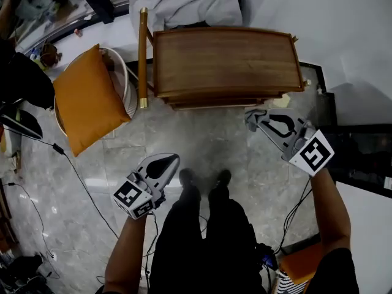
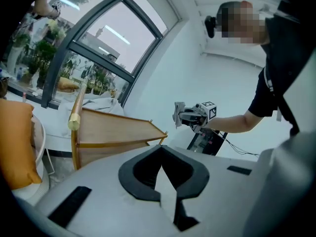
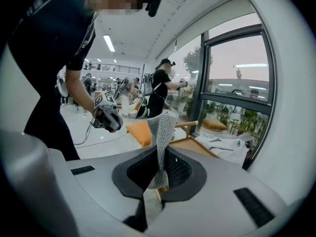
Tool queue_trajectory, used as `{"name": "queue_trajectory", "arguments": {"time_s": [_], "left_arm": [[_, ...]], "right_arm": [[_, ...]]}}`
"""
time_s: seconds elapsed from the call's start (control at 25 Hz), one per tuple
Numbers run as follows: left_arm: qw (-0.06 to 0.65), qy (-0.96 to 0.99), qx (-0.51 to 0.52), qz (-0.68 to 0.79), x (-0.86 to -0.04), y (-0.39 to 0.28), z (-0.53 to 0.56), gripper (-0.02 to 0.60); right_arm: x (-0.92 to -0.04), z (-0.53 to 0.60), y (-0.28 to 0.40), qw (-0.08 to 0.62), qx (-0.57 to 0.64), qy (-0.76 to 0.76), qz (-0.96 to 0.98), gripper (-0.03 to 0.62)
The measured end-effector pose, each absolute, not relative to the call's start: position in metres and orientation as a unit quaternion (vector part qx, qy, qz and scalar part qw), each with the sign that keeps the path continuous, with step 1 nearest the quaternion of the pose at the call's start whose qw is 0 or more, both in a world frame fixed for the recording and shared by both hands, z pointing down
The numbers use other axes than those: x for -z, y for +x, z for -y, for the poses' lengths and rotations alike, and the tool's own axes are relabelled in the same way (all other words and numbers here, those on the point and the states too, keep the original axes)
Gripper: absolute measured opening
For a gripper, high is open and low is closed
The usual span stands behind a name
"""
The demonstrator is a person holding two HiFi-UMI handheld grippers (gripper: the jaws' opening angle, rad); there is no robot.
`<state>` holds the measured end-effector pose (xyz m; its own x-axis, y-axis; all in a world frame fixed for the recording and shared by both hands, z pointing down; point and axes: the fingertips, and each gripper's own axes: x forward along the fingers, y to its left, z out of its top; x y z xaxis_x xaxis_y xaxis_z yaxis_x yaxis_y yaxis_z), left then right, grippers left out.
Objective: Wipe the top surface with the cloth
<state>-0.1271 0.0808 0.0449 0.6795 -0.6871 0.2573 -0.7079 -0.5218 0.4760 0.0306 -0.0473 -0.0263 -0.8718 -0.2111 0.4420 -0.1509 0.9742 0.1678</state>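
Note:
The wooden table's brown top (image 1: 226, 60) lies ahead of me, bare. My right gripper (image 1: 257, 119) hovers just off its front right corner, shut on a grey mesh cloth (image 1: 249, 120). In the right gripper view the cloth (image 3: 161, 127) stands up between the jaws of the gripper (image 3: 160, 154), with the table (image 3: 190, 144) beyond. My left gripper (image 1: 173, 159) hangs lower over the floor, well short of the table, shut with nothing in it. In the left gripper view the closed tips (image 2: 161, 151) point toward the table (image 2: 113, 127) and the right gripper (image 2: 183, 114).
A round white chair (image 1: 122, 72) with an orange cushion (image 1: 89, 100) stands left of the table. A wooden pole (image 1: 143, 57) leans between them. White fabric (image 1: 190, 2) lies behind the table. Cables (image 1: 79, 176) cross the marble floor; dark equipment (image 1: 361, 152) sits at right.

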Motion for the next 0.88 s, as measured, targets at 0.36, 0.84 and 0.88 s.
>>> {"name": "queue_trajectory", "arguments": {"time_s": [0.36, 0.84, 0.88], "left_arm": [[0.250, 0.871, -0.040, 0.421, -0.194, -0.123, -0.030, 0.011], [0.181, 0.851, -0.053, 0.489, -0.297, -0.170, 0.037, 0.011], [0.175, 0.851, -0.057, 0.492, -0.304, -0.175, 0.042, 0.011]], "right_arm": [[-0.187, 0.058, -0.034, 0.225, 0.016, 0.116, 0.967, 0.035], [-0.297, 0.094, -0.131, 0.177, -0.053, 0.113, 0.976, 0.035], [-0.306, 0.098, -0.138, 0.181, -0.050, 0.110, 0.976, 0.035]]}}
